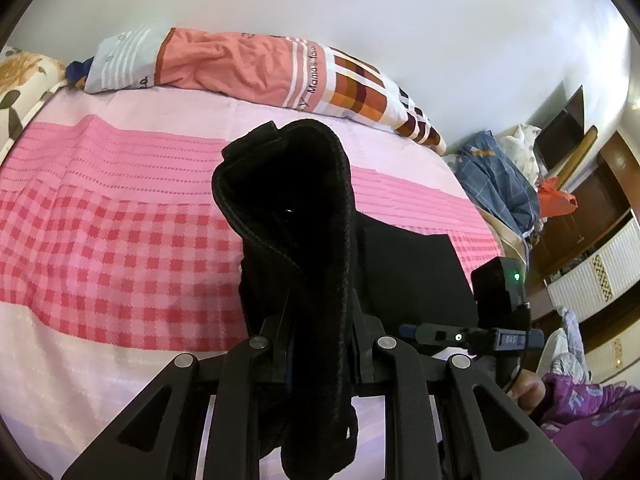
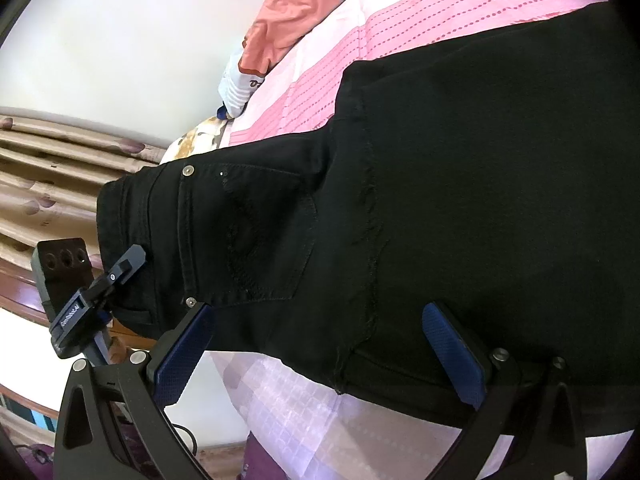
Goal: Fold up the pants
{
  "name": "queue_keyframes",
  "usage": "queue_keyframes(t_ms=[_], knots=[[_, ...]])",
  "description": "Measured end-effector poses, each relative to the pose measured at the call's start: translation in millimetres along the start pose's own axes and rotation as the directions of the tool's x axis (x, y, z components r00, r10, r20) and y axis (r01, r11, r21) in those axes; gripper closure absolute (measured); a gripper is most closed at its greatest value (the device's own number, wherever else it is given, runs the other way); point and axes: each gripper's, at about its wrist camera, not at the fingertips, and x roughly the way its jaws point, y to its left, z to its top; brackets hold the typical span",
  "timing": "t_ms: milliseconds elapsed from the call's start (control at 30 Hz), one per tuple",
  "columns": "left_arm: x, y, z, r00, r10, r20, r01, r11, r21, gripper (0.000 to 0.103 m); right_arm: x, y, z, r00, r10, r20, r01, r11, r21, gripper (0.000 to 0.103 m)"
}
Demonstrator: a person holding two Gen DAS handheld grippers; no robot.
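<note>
Here, a pair of black denim pants (image 2: 440, 200) lies across a bed covered by a pink and white bedspread with checked and dotted bands (image 1: 120, 240). The left gripper (image 1: 320, 320), a black two-finger tool, has its fingers pressed together on a thick bunched fold of the pants at the waistband, and that fold stands up in front of its camera and hides the fingertips. Seen from the left wrist camera, the rest of the dark cloth spreads flat on the bedspread to the right of the raised fold.

The right gripper (image 2: 324, 344) has its blue-padded fingers (image 2: 184, 356) spread wide apart. Both pads sit at the near edge of the pants, and the cloth lies between and beyond them without being pinched. From the right wrist camera, a back pocket with metal rivets (image 2: 248, 236) shows near the left pad, and the waistband end sits lifted, with the left gripper's body just beside it.

At the far side of the bed, against a white wall, rests a long bolster pillow in salmon, white and orange checks (image 1: 260, 68). A heap of blue checked cloth (image 1: 496, 184) sits off the bed's right edge in the left wrist view. Beige flowered curtains (image 2: 52, 184) hang at the left of the right wrist view.
</note>
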Motion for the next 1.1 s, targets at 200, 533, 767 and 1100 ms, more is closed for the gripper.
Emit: queue_keyframes(t_ms=[200, 533, 767, 1100], knots=[[5.4, -15.3, 3.1, 1.0, 0.002, -0.001, -0.002, 1.0, 0.015, 0.083, -7.4, -1.5, 1.5, 0.998, 0.064, 0.029, -0.065, 0.997, 0.037, 0.0], [15.7, -38.6, 6.1, 1.0, 0.009, -0.011, -0.009, 1.0, 0.024, 0.083, -10.1, 25.2, 2.8, 0.982, 0.191, -0.001, -0.191, 0.98, -0.048, 0.0], [27.9, -60.2, 7.0, 1.0, 0.0, -0.027, 0.001, 1.0, 0.03, 0.083, -3.9, 60.3, -1.0, 0.976, 0.209, -0.061, -0.217, 0.954, -0.205, 0.0], [62.3, -105.0, 9.8, 0.996, -0.04, -0.075, 0.045, 0.997, 0.056, 0.083, -29.0, 61.8, 0.1, 0.949, 0.312, -0.045, -0.312, 0.909, -0.275, 0.0]])
